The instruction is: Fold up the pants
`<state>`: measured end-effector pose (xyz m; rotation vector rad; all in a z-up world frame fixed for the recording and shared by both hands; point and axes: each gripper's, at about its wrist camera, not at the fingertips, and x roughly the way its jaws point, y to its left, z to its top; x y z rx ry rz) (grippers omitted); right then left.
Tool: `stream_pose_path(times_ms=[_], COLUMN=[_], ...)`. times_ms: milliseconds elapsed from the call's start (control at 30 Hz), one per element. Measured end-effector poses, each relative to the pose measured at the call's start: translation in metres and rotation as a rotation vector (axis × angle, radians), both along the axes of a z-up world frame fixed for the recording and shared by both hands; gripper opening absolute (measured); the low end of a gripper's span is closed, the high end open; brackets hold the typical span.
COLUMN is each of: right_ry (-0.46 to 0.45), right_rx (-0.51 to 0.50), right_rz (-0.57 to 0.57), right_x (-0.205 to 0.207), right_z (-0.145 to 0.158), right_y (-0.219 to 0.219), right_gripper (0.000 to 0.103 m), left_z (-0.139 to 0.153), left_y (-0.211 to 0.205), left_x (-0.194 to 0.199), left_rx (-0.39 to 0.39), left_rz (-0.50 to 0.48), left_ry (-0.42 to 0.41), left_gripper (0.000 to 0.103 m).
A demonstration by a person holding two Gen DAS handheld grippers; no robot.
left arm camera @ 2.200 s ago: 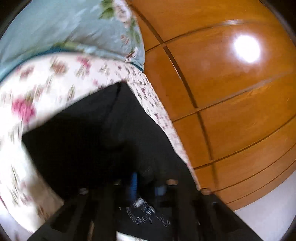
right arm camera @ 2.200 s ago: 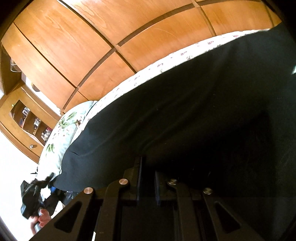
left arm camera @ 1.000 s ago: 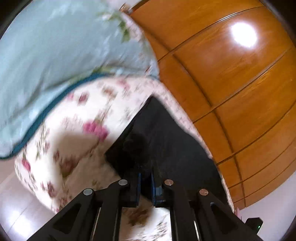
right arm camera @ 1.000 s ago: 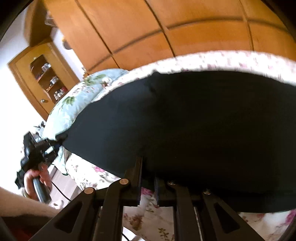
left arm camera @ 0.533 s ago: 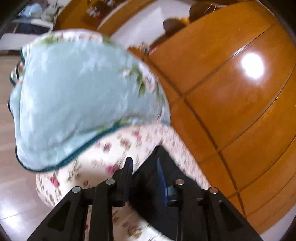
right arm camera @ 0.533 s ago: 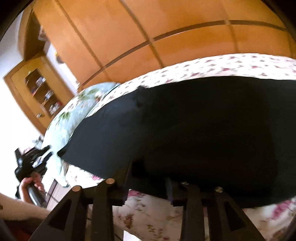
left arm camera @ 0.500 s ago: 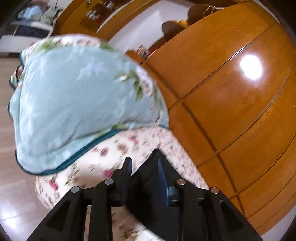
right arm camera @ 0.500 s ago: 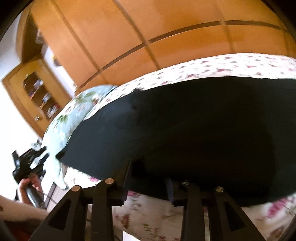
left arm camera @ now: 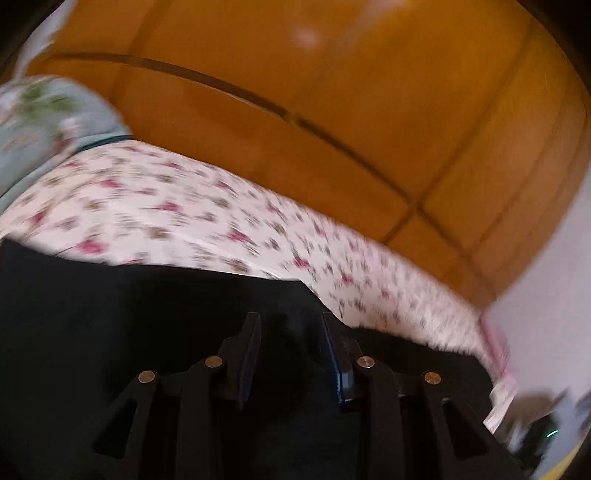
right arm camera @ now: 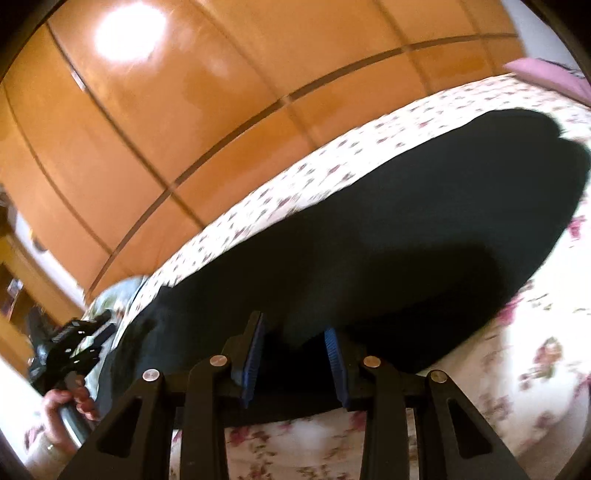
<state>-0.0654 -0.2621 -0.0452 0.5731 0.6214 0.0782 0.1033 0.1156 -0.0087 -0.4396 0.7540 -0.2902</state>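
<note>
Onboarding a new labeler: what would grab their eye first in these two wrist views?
The black pants lie spread across the floral bedsheet, filling the middle of the right wrist view. Behind the bed runs a glossy orange-brown wooden wardrobe. The right gripper hangs open over the pants' near edge, and at lower left a hand holds the left gripper.

A glossy orange-brown wooden wardrobe wall (right arm camera: 229,92) with dark panel grooves and a bright light reflection (right arm camera: 127,31) rises behind a bed covered by a white rose-print sheet (left arm camera: 155,206), a pale blue pillow (left arm camera: 33,125) at its end.
</note>
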Motion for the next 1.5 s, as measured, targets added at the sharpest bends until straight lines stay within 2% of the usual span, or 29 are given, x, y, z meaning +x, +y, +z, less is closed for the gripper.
stream_pose_path(times_ms=[100,200,233,300,367,433,500,567,633,800,900,967,1067,1133,1233,1333,1433,1500], right_ry=[-0.015,-0.028,-0.039,-0.065,-0.099,-0.118,-0.130,-0.109,-0.080,0.022,0.046,0.042,0.029,0.012,-0.014,-0.012,-0.002,-0.012], right_rx=[-0.006,-0.035,-0.054,-0.093,-0.122,-0.129,-0.164,-0.205,-0.171,-0.123,-0.073,-0.053,-0.028,0.044,0.134,0.197,0.261,0.313], right_rz=[-0.032,-0.013,0.015,0.082,0.152,0.231,0.265,0.293,0.288,0.191,0.101,0.036,-0.131,-0.244,-0.387,-0.467,-0.509,-0.512], right_x=[-0.004,0.000,0.003,0.012,0.024,0.044,0.057,0.070,0.072,0.046,0.024,0.011,-0.004,-0.010,-0.011,-0.006,0.000,0.004], right_z=[0.006,0.012,0.016,0.025,0.035,0.045,0.053,0.058,0.052,0.027,0.019,0.018,0.020,0.020,0.015,0.005,-0.008,-0.016], right_y=[-0.008,-0.001,0.003,0.013,0.024,0.039,0.055,0.067,0.062,0.023,-0.013,-0.038,-0.089,-0.127,-0.175,-0.206,-0.225,-0.235], right_gripper=[0.034,0.037,0.037,0.040,0.045,0.045,0.045,0.045,0.045,0.045,0.045,0.045,0.045,0.046,0.047,0.047,0.047,0.047], left_z=[-0.009,-0.030,-0.037,-0.052,-0.055,-0.053,-0.050,-0.050,-0.049,-0.050,-0.050,-0.049,-0.043,-0.038,-0.033,-0.036,-0.043,-0.044], left_y=[-0.025,-0.020,-0.012,0.014,0.029,0.032,0.034,0.034,0.037,0.035,0.035,0.032,0.021,0.009,-0.010,-0.033,-0.051,-0.052], left_x=[0.026,0.039,0.040,0.042,0.036,0.030,0.028,0.026,0.025,0.028,0.027,0.027,0.026,0.023,0.010,-0.002,-0.010,-0.011], left_rx=[0.106,0.186,0.151,0.003,-0.068,-0.079,-0.081,-0.091,-0.108,-0.119,-0.117,-0.106,-0.054,-0.028,-0.033,-0.019,0.087,0.080], left_rz=[-0.058,-0.005,0.013,0.052,0.102,0.112,0.114,0.116,0.114,0.107,0.107,0.107,0.076,0.034,-0.030,-0.112,-0.171,-0.177], left_ry=[0.011,0.048,0.070,0.105,0.091,0.064,0.042,0.031,0.031,0.038,0.036,0.034,0.044,0.053,0.042,0.051,0.031,0.020], left_gripper=[0.031,0.031,0.024,0.017,0.015,0.018,0.023,0.023,0.023,0.023,0.023,0.025,0.032,0.032,0.032,0.032,0.032,0.034])
